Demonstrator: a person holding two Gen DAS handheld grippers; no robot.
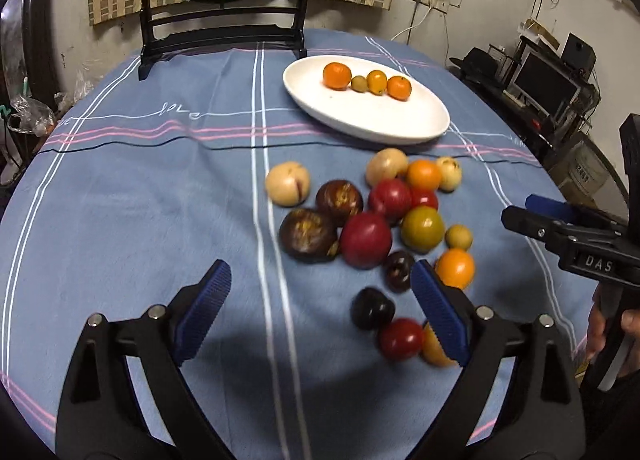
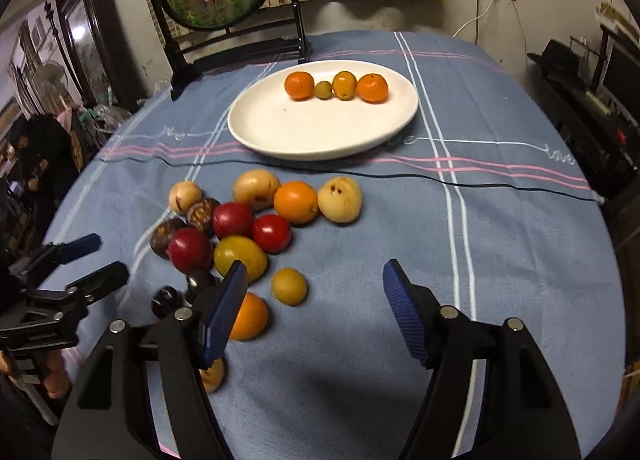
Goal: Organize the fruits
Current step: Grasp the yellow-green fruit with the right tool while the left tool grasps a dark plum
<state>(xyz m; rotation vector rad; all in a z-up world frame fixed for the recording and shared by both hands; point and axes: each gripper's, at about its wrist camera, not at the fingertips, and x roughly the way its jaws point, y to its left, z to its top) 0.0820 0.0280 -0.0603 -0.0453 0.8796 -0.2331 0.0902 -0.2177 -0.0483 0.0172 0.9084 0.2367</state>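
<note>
A white oval plate [image 1: 360, 115] [image 2: 300, 127] at the back of the table holds a row of several small fruits, among them an orange [image 1: 337, 75] [image 2: 299, 85]. In front of it a pile of loose fruit [image 1: 366, 240] [image 2: 232, 219], red, dark purple, orange, yellow and pale, lies on the blue cloth. My left gripper [image 1: 320, 300] [image 2: 94, 260] hovers open at the pile's near left edge, pads touching nothing. A dark fruit [image 1: 372, 314] lies on the cloth by its right pad. My right gripper [image 2: 316, 312] [image 1: 520, 209] is open over bare cloth right of the pile, with an orange [image 2: 250, 316] beside its left pad.
A black wooden stand [image 1: 220, 35] [image 2: 236, 39] with a round goldfish picture rises at the table's far edge. A thin black cable [image 2: 440, 179] crosses the cloth in front of the plate. Shelves with a monitor [image 1: 548, 87] stand to the right. A person's hand [image 1: 600, 332] holds the right gripper's handle.
</note>
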